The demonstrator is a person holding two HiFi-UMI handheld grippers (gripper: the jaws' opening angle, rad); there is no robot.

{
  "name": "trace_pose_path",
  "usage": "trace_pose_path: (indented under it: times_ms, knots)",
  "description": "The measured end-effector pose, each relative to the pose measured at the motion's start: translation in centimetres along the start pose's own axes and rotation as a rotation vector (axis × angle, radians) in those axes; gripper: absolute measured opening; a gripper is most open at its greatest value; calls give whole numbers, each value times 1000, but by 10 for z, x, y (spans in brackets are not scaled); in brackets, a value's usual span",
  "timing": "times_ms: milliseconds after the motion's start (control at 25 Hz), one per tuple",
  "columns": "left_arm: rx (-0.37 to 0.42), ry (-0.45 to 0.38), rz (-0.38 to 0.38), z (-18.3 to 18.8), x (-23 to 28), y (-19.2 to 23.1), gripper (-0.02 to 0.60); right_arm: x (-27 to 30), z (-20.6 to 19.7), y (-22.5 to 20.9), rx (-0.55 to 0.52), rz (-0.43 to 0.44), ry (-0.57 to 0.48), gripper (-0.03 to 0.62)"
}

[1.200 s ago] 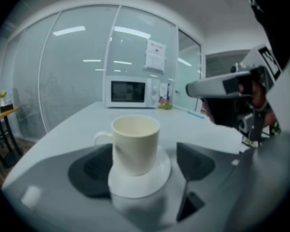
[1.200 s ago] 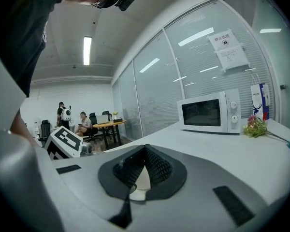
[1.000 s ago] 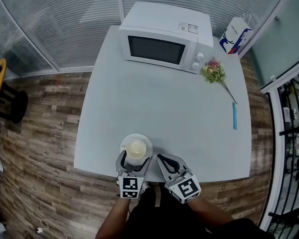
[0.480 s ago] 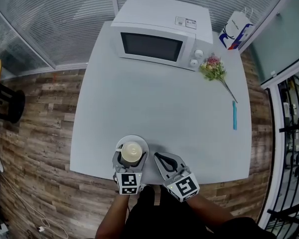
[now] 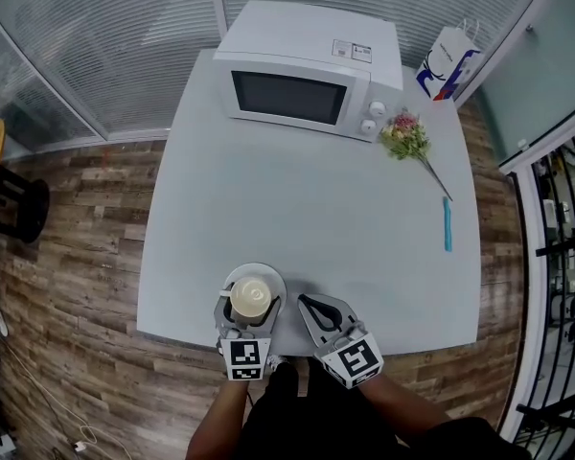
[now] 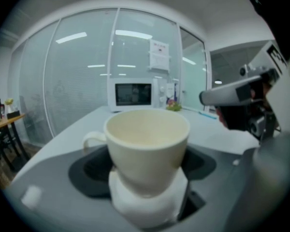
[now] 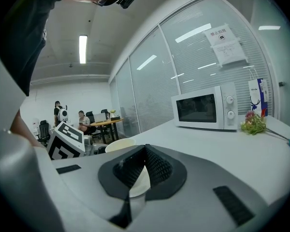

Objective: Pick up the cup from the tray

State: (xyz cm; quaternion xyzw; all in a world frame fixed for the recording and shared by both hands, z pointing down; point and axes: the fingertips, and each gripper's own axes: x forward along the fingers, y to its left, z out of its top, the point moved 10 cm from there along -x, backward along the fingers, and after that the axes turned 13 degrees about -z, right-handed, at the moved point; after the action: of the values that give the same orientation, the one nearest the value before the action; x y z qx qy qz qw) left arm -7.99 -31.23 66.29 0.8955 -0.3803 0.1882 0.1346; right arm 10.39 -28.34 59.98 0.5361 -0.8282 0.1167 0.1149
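Low in the head view, at the table's [image 5: 307,209] near edge, my left gripper [image 5: 250,309] is clamped on the cup [image 5: 251,296] near its base. The rim sits level, and the handle sticks out frame-left, clear of the jaws. The cup sits over the round white tray [image 5: 269,275], though I cannot tell if it has lifted clear. My right gripper [image 5: 309,305], jaws pressed together on nothing, waits just right of the tray, out of the way.
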Motion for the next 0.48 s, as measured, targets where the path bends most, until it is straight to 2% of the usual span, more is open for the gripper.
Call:
trace_pose_path:
  times_ms: [480]
  knots:
    - [43,-99,-69,49,-54,-10,425,-13,38,31,-39,34,-106,-11]
